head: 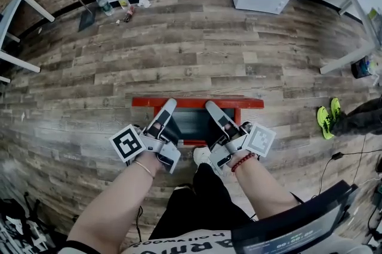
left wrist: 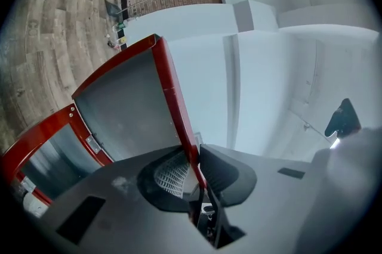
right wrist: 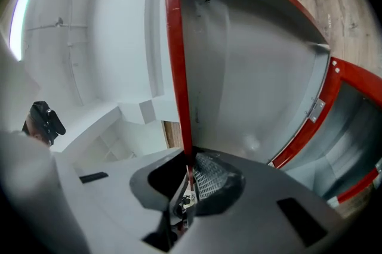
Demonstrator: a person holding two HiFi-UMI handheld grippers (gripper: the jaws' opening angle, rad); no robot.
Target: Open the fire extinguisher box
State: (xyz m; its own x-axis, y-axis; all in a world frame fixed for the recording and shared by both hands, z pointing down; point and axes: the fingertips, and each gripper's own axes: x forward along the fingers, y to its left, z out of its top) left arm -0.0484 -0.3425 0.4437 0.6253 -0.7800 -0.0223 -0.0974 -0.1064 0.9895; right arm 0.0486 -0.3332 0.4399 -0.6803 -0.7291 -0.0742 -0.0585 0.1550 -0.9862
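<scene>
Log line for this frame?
left gripper: shut on left door edge | right gripper: shut on right door edge | fire extinguisher box: on floor, both doors partly open

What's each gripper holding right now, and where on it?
Both are shut on the raised box lid, pinching its red free edge: left gripper and right gripper at separate spots along it.

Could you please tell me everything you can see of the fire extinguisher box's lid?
The lid is a thin panel, seemingly metal, with a red rim and plain grey inner face. It stands raised off the box frame, joined by a small metal hinge. The left gripper and right gripper each pinch its free edge.
</scene>
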